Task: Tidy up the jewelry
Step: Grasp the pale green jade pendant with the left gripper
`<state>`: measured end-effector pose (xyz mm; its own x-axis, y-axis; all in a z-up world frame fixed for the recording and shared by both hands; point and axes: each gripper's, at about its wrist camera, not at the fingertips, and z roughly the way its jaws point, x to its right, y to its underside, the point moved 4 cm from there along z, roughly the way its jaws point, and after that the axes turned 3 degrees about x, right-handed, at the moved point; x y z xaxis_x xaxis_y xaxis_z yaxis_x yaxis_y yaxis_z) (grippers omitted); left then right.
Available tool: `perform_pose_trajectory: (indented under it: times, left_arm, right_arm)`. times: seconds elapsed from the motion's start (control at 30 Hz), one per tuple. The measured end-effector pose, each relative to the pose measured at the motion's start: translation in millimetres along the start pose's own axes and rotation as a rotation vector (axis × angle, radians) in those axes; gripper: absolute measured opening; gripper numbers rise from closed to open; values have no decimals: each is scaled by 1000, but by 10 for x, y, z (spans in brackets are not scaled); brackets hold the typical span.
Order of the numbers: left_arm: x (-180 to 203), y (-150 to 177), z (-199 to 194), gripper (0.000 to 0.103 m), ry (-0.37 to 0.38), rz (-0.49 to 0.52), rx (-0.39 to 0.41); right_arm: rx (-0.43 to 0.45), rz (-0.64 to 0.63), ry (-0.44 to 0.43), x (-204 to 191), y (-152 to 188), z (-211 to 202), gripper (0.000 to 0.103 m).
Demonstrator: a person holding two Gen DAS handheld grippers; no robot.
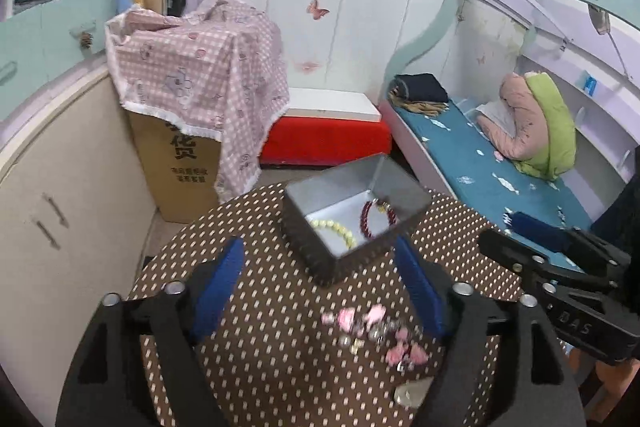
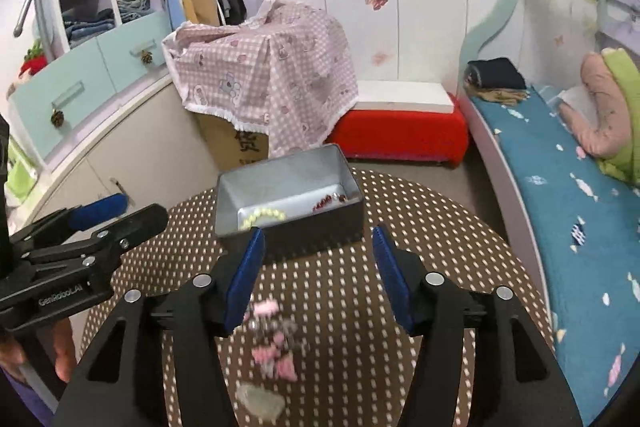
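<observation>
Item 1, nearest: a pale translucent pendant-like piece lies at the near edge of the round polka-dot table. It is blurred; you cannot tell exactly what it is.

Item 2: pink charm bracelet, loose on the tablecloth, between the fingers of both claws. In the left wrist view it sits close to the right-hand blue pad; in the right wrist view it sits close to the left-hand pad. This looks like the next piece to go in.

Item 3: left gripper, jaws spread wide, holding nothing. Right gripper, likewise wide apart and empty. The two tools are side by side over the same bracelet, so use only one and hold the other clear.

Handling note: the bracelet is a limp, lumpy string of charms. Centre it between the pads before you close, come down until the tips are just beside the cloth, and pinch across a bunched part rather than a single bead. A lone charm would likely let the rest trail and snag on the box wall.

Item 4: open grey box, just beyond the fingertips. It already holds a pale yellow bead bracelet and a dark red bead bracelet, lying apart on the floor of the box. Lift above the rim and release over bare floor.

Item 5, far: bed with blue cover, red bench.
</observation>
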<state>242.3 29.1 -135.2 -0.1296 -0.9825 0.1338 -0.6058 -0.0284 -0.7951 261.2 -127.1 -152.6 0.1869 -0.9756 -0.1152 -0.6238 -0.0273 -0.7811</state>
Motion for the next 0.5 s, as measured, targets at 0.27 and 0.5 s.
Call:
perform_pose_trajectory:
  times: [0.27,0.5]
  left_arm:
    - [208,601,-87,77,20,21,-76]
    - [495,1051,92,77,22,56,-167]
  right_arm:
    - [-36,39,62,200,630,-309,61]
    - [-94,99,81,439,1103,-336,61]
